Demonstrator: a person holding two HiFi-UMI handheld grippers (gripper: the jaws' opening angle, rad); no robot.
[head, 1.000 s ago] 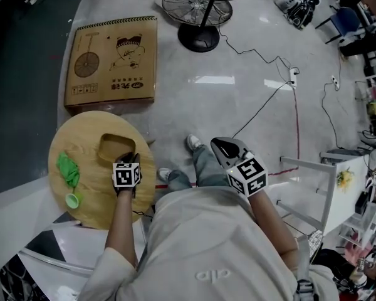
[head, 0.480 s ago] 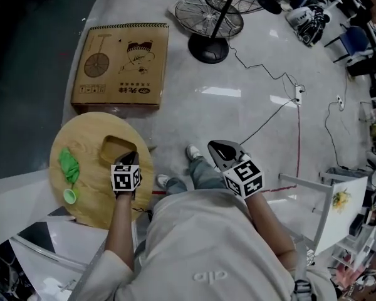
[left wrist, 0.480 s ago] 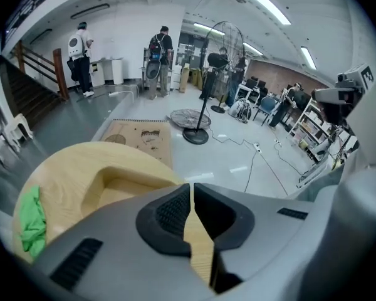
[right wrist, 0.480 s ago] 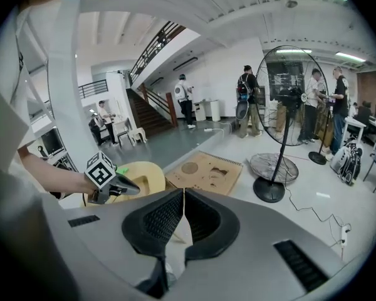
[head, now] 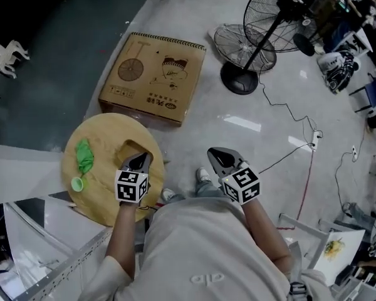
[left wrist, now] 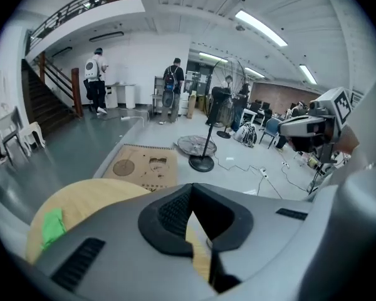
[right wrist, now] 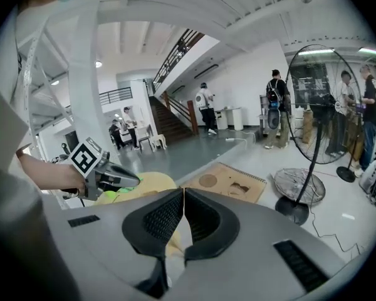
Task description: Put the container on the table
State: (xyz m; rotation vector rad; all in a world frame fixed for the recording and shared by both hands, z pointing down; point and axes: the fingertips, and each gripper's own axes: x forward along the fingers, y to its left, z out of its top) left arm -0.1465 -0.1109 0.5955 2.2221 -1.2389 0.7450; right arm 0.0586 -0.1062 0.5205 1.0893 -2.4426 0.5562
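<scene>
A tan, open container rests on the round wooden table, its right part hidden under my left gripper. That gripper hangs above the container's right side, jaws shut and empty. In the left gripper view the left gripper has its pads together, and the container itself is hidden below it. My right gripper hovers over the floor to the right of the table. The right gripper is also shut on nothing. A green cloth and a green cap lie on the table's left side.
A flat cardboard box lies on the floor beyond the table. A standing fan and a loose fan grille stand further right, with cables running across the floor. White frame parts sit at the lower left. People stand far off.
The left gripper has come off the container's right edge and risen with its jaws shut. The container stays on the table. The right gripper shifted a little left.
</scene>
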